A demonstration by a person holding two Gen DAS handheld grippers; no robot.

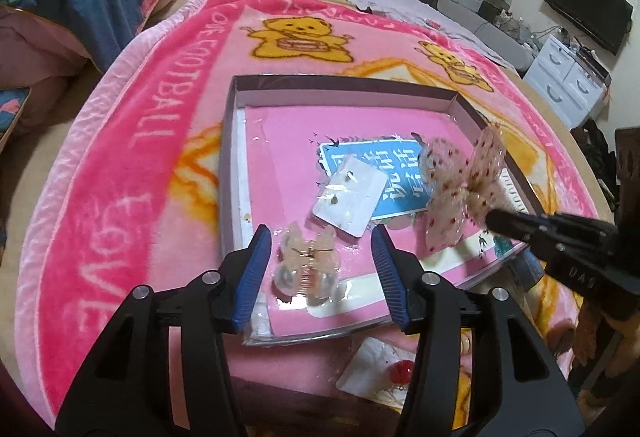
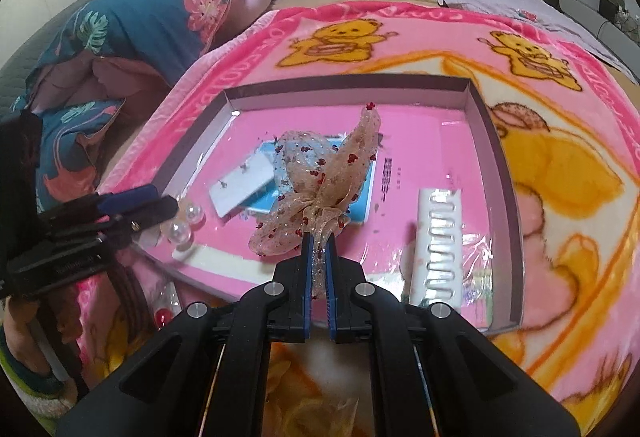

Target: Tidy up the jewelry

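Note:
A shallow box [image 1: 240, 81] [image 2: 472, 89] with a pink lining lies on the blanket. My right gripper [image 2: 319, 237] is shut on a sheer bow hair clip with red dots [image 2: 320, 181] [image 1: 464, 181] and holds it above the box. My left gripper [image 1: 322, 237] is open, its fingers on either side of a clear butterfly hair claw with pearl balls [image 1: 308, 261] [image 2: 184, 225] at the box's near edge. A white earring card [image 1: 352, 193] [image 2: 244, 185] rests on a blue card [image 1: 400, 173] [image 2: 360, 201] in the box.
A white hair comb [image 2: 438, 237] lies in the box's right part. A packet with a red bead [image 1: 384, 373] sits outside the box on the pink bear blanket [image 1: 140, 157]. A folded blue floral quilt [image 2: 140, 33] lies at the far left.

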